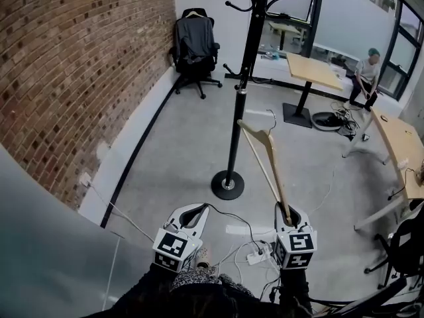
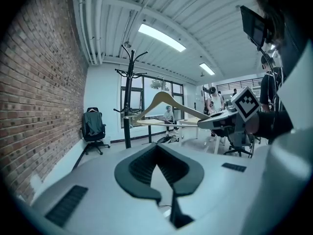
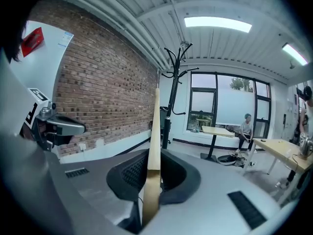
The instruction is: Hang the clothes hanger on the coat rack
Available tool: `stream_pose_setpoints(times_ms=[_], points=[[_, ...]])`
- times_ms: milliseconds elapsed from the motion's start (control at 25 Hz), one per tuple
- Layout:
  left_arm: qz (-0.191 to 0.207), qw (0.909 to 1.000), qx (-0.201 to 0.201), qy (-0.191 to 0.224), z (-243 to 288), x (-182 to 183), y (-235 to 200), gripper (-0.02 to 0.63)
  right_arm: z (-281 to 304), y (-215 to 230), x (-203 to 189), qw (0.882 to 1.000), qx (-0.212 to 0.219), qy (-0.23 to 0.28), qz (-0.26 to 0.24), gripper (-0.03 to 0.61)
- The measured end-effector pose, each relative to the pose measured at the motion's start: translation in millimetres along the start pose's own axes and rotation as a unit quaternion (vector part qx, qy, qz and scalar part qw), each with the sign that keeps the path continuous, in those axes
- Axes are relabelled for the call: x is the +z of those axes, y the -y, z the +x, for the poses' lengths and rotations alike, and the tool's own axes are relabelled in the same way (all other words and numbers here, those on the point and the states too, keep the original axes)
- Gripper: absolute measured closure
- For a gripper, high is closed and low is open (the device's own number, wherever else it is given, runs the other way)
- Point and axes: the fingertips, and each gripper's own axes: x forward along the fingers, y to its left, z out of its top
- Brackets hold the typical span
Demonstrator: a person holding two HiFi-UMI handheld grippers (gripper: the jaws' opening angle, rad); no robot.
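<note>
A wooden clothes hanger point(image 1: 268, 161) rises from my right gripper point(image 1: 289, 214), which is shut on the end of one arm. Its metal hook point(image 1: 271, 120) points away, to the right of the black coat rack point(image 1: 236, 131) and about halfway up the pole. In the right gripper view the hanger point(image 3: 154, 131) stands as a thin upright strip between the jaws point(image 3: 152, 173), with the coat rack point(image 3: 170, 106) just behind it. My left gripper point(image 1: 193, 212) is shut and empty, level with the right one. In the left gripper view the hanger point(image 2: 166, 102) shows to the right of the rack point(image 2: 128, 102).
A brick wall point(image 1: 66, 65) runs along the left. An office chair point(image 1: 194, 45) with a jacket stands in the far corner. Desks point(image 1: 311, 71) and a seated person point(image 1: 366, 75) are at the right. Cables and a power strip point(image 1: 255, 254) lie on the floor near my grippers.
</note>
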Motion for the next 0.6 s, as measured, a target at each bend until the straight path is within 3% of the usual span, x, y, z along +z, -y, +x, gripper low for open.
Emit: stream_pose_setpoints(times_ms=[600], points=[[-0.025, 0.9996, -0.002, 0.013, 56, 7, -64, 0.606, 90, 12, 21, 1.0, 0.013, -0.011, -0.02, 0.537]])
